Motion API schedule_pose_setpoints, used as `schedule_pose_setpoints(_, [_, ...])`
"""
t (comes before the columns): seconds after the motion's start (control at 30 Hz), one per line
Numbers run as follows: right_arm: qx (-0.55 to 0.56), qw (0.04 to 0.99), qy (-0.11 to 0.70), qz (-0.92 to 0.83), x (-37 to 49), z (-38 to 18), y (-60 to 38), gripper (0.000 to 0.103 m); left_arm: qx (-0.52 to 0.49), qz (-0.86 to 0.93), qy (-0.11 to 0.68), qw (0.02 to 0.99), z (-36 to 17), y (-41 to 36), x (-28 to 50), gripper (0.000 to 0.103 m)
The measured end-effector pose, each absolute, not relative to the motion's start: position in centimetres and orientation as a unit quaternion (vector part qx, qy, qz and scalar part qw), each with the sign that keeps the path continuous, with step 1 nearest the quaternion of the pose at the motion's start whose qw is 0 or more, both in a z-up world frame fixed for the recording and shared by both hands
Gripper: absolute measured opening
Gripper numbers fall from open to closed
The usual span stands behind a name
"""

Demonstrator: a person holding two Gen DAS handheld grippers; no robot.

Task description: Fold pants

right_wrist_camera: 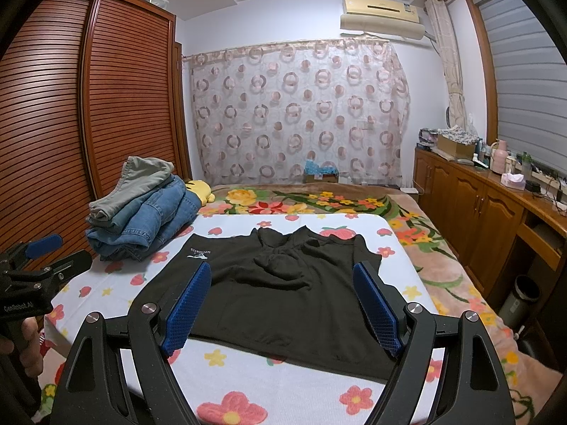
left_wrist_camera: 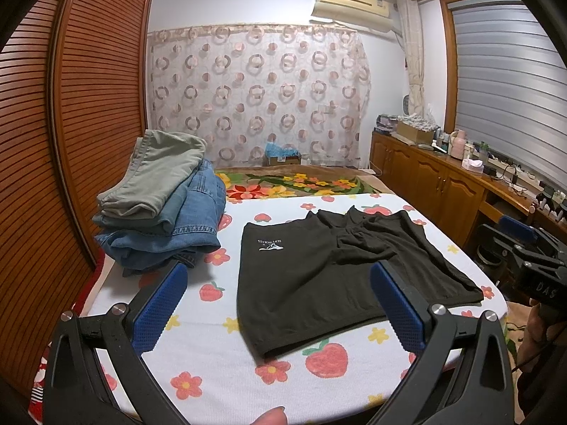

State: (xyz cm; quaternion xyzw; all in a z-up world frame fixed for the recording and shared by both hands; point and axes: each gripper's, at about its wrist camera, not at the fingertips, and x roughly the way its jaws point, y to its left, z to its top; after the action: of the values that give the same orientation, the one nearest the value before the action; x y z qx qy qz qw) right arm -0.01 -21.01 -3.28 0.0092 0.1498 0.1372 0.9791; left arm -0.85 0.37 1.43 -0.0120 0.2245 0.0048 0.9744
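The left claw [left_wrist_camera: 278, 294] is hovering with its blue pads spread wide apart and holding nothing, just above the near edge of the bed [left_wrist_camera: 212, 382]. The right claw [right_wrist_camera: 281, 301] is likewise gaping, gripping nothing, level and pointing straight ahead over the near hem. One pair of black pants [right_wrist_camera: 283, 283] is lying flat in the middle of the strawberry-print sheet [right_wrist_camera: 248, 379], legs toward the claws, waistband bunched at the far side. Bare sheet is showing along the near edge and on both sides of the pants. Farther left, one stack of folded clothes [left_wrist_camera: 166, 205] is sitting near the bed's left edge, beside the slatted wardrobe [left_wrist_camera: 71, 124]. A wooden cabinet [right_wrist_camera: 471, 205] is running along the right.
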Motion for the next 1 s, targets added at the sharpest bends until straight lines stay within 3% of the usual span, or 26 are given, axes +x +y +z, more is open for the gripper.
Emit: schedule_pose_setpoints(1.0, [0.009, 0.978, 0.158, 0.136, 0.42, -3.8, -21.27, 0.084, -0.011, 0.005, 0.234, 0.972, 1.73, -0.18, -0.53, 0.103])
